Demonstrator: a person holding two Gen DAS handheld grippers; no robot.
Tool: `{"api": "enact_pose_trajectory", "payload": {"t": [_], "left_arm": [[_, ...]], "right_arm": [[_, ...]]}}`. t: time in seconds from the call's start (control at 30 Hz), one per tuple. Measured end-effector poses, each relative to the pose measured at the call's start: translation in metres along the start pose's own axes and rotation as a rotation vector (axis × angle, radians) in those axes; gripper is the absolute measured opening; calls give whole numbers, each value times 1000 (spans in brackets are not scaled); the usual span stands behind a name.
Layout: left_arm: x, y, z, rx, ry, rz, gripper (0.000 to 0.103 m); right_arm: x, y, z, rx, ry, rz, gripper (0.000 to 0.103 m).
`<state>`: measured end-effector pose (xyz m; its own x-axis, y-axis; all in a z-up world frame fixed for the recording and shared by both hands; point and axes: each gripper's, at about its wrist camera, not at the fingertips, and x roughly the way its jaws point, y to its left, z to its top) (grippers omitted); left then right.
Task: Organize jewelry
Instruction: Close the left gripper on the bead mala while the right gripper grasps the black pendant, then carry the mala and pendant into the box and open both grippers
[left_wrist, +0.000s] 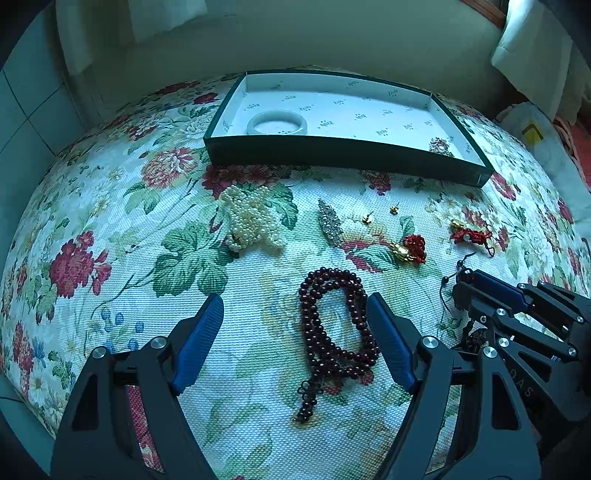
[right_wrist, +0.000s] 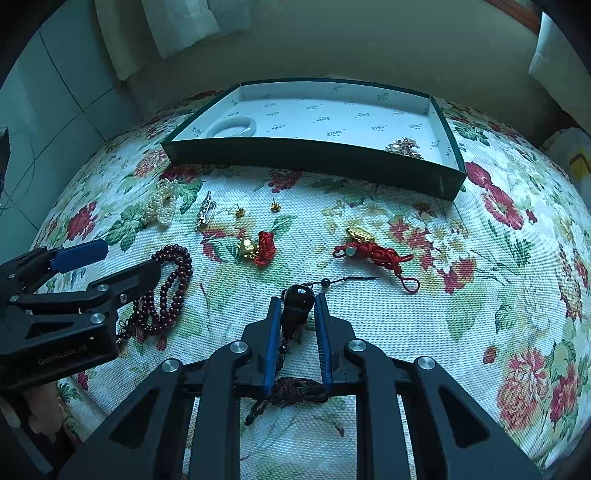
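My right gripper (right_wrist: 297, 301) is shut on a dark pendant (right_wrist: 297, 308) lying on the floral cloth; its cord and brown tassel (right_wrist: 291, 393) trail back between the fingers. In the left wrist view the right gripper (left_wrist: 463, 280) shows at the right edge. My left gripper (left_wrist: 293, 299) stands open over a dark red bead necklace (left_wrist: 332, 332), gripping nothing. The right wrist view has the left gripper (right_wrist: 127, 256) at far left. A green box (left_wrist: 332, 147) at the back holds a white bangle (left_wrist: 277, 123) and a sparkly brooch (left_wrist: 439, 146).
Loose on the cloth are a pearl strand (left_wrist: 251, 221), a silver clip (left_wrist: 330, 221), two gold ear studs (left_wrist: 366, 218), and two red knotted charms with gold pieces (right_wrist: 258, 247) (right_wrist: 369, 251). The cloth drops away at the left and right edges.
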<state>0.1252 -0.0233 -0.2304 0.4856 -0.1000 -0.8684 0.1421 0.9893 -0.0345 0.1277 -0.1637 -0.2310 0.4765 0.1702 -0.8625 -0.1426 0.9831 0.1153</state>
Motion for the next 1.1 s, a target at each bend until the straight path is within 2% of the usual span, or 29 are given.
{"api": "enact_pose_trajectory", "payload": {"t": [0.27, 0.37, 0.5, 0.57, 0.6, 0.63, 0.87, 1.1], "left_arm": [[21, -18, -6, 96, 45, -42, 80], [22, -17, -7, 106, 34, -42, 79], [17, -14, -8, 132, 7, -52, 46], [16, -12, -9, 141, 1, -64, 35], [15, -11, -9, 143, -1, -65, 26], [15, -10, -10, 145, -2, -68, 23], [8, -5, -10, 145, -17, -77, 19], [-12, 0, -2, 127, -66, -79, 19]], "right_arm": [[-2, -13, -1, 27, 5, -1, 19], [-3, -14, -1, 31, 4, -1, 19], [-2, -17, -1, 37, 6, 1, 19], [-2, -17, -2, 39, 7, 2, 19], [-2, -17, -2, 40, 8, 2, 19], [-2, -17, -2, 40, 8, 3, 19], [-5, -17, -1, 40, 2, 14, 19], [-22, -16, 2, 41, -32, 24, 19]]}}
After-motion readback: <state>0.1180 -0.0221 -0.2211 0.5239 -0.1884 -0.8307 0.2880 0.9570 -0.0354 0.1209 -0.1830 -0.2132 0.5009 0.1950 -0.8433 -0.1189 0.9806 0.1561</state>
